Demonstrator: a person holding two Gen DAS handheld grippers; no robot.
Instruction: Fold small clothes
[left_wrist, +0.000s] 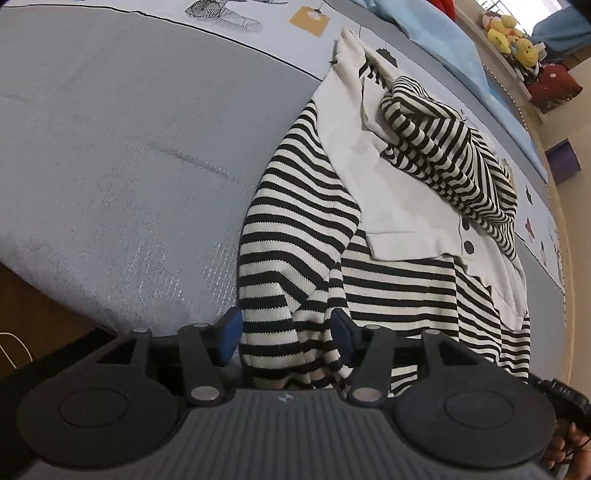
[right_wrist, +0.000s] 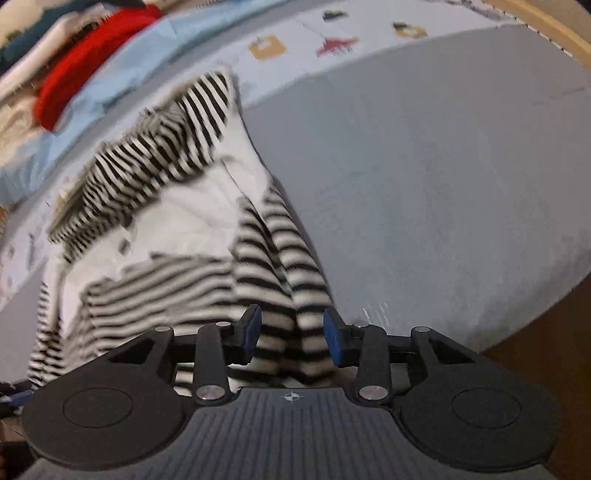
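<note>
Beyond both parted grippers, striped garment (left_wrist: 295, 236); stuffed toys (left_wrist: 511, 37) only leftward

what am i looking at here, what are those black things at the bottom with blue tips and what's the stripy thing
Each picture comes from a camera fixed on a tool a person holds, one per hand. The left hand-held gripper and the right hand-held gripper each end in two blue-padded fingers. On the grey bed cover lies a black-and-white striped garment with cream panels. Striped cloth sits between both pairs of pads, but the pads stand apart from it, so nothing looks pinched. The right view is blurred.
</note>
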